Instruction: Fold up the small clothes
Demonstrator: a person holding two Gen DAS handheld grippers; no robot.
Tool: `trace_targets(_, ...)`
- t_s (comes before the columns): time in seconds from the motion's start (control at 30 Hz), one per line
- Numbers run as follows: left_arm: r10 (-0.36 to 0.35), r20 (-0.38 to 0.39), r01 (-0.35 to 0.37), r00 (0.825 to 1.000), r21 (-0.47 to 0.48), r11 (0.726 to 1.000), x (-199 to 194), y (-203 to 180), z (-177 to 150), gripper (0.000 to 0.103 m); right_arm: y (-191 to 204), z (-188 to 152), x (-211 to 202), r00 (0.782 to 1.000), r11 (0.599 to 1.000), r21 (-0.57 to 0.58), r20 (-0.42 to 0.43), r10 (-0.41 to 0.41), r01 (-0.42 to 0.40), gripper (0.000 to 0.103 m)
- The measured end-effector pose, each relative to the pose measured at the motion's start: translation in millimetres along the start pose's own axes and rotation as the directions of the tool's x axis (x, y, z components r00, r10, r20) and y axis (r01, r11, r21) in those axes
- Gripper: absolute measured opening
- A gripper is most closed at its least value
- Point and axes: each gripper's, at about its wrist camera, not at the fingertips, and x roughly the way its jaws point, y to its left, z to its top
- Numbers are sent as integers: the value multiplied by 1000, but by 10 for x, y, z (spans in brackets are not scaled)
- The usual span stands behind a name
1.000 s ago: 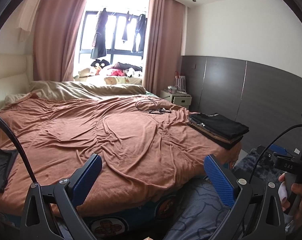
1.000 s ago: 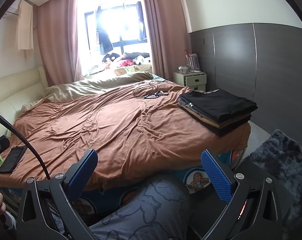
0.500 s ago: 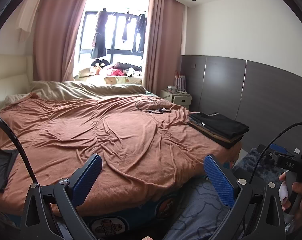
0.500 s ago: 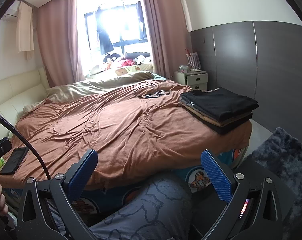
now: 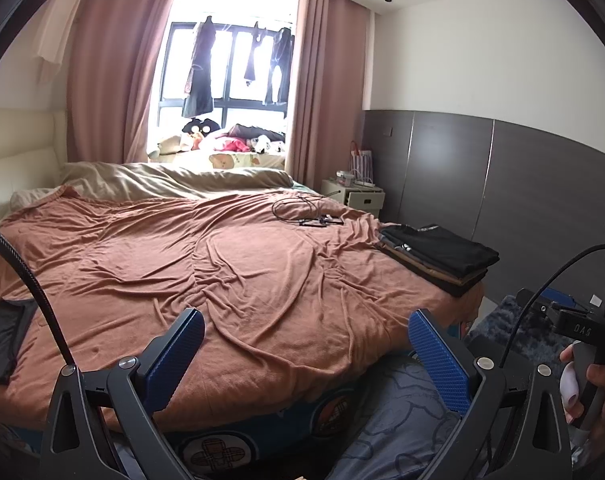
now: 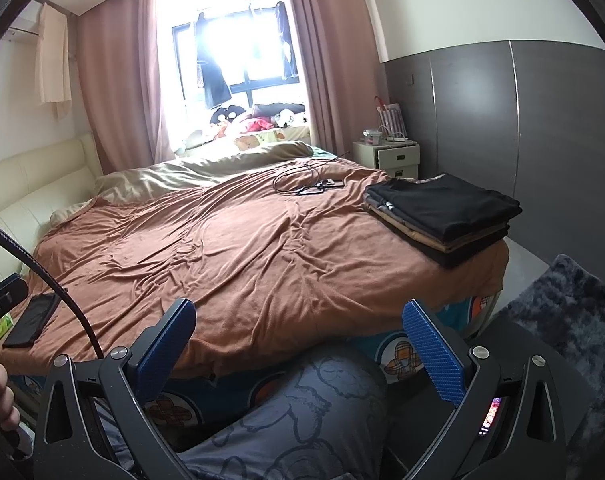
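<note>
Off the bed's [image 5: 262, 280] near edge, left wrist view: our left gripper [image 5: 306, 354] hung wide, holding nothing; folded clothes stack [image 5: 438, 256] sat at the bed's far right corner. Right wrist view: our right gripper [image 6: 298, 350] gaped wide, empty; same stack [image 6: 442, 212] atop the bed's right corner.

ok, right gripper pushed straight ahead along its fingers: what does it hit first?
Probably the brown blanket near the bed's front edge. The right gripper is open and empty, with nothing between its fingers and the bed. The folded clothes stack sits off to the right. Depth is uncertain.
</note>
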Motion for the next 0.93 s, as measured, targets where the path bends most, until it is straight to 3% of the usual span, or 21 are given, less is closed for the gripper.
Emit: trace_targets(0.93, 8, 12, -8, 1000, 5, 1000, -64, 19, 1, 103, 13, -4, -15, 1000, 1000, -9, 2, 6, -6, 103)
